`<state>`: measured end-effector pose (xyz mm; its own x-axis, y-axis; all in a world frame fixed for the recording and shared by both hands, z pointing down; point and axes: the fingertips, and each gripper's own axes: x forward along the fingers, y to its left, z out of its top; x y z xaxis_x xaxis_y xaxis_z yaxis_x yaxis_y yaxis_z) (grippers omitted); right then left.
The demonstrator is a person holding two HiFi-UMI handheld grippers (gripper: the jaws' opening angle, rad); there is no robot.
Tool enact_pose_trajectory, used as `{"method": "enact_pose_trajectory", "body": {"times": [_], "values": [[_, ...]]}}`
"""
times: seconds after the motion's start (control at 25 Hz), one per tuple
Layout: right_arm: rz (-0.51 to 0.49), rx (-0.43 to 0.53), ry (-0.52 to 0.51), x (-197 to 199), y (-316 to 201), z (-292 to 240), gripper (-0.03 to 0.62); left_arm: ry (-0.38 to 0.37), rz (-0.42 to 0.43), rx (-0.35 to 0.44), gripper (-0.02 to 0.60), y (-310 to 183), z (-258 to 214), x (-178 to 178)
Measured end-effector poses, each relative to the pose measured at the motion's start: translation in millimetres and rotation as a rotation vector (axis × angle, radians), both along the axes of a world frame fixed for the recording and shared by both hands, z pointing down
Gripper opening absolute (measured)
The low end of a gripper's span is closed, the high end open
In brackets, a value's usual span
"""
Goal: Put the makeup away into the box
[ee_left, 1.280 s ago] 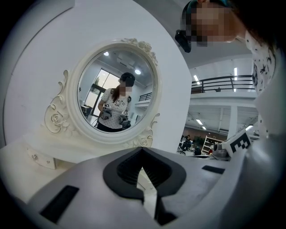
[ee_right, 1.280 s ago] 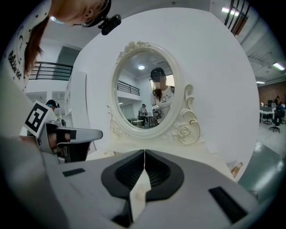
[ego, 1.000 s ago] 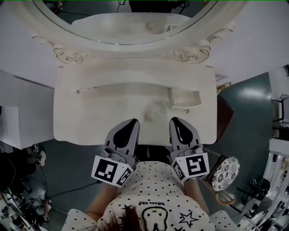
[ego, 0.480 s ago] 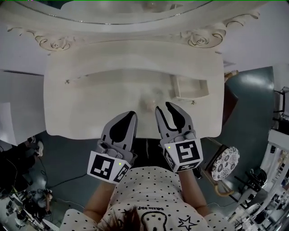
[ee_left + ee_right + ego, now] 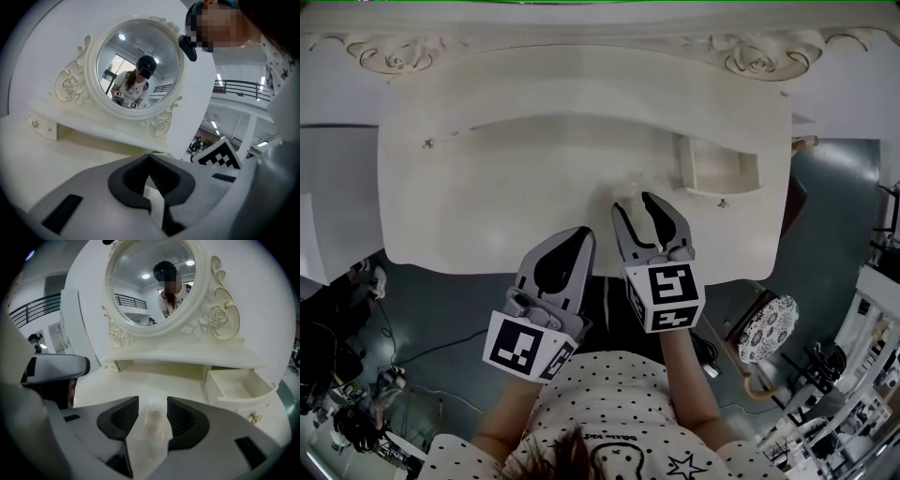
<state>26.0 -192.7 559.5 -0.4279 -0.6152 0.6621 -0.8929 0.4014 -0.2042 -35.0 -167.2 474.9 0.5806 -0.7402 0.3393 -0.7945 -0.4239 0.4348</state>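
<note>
- The right gripper (image 5: 635, 203) has just been opening its jaws. They now stand wide on either side of a small makeup piece (image 5: 627, 192), which lies on the dressing table (image 5: 487, 206). The pads are not pressing on it.
- For a sound grip, the gripper should probably settle lower until the ribbed pads flank the piece's middle, then close gently and squarely.
- The box (image 5: 722, 167), open like a little drawer and seemingly bare inside, sits nearby to the right.
- The left gripper (image 5: 580, 236) is closed on nothing and hangs above the table's front edge.
- The makeup piece looks clear, glossy and faintly pink, so it is likely light and slippery.
- The table is smooth cream-white with carved scrolls, and its mirror (image 5: 136, 65) is oval.
</note>
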Motion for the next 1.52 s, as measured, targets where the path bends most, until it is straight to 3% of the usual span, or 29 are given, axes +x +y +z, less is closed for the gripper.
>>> {"method": "enact_pose_trajectory", "body": {"times": [0.76,1.04,1.52], "values": [[0.047,-0.145,0.051,-1,8,58,0.204,0.011,-0.015,-0.046,-0.005,11,17,0],[0.018,-0.132,0.039,-2,9,58,0.156,0.013,-0.02,-0.044,-0.005,12,16,1],[0.04,-0.057,0.04,10,2,25,0.144,0.042,-0.033,-0.003,-0.005,2,-1,5]]}}
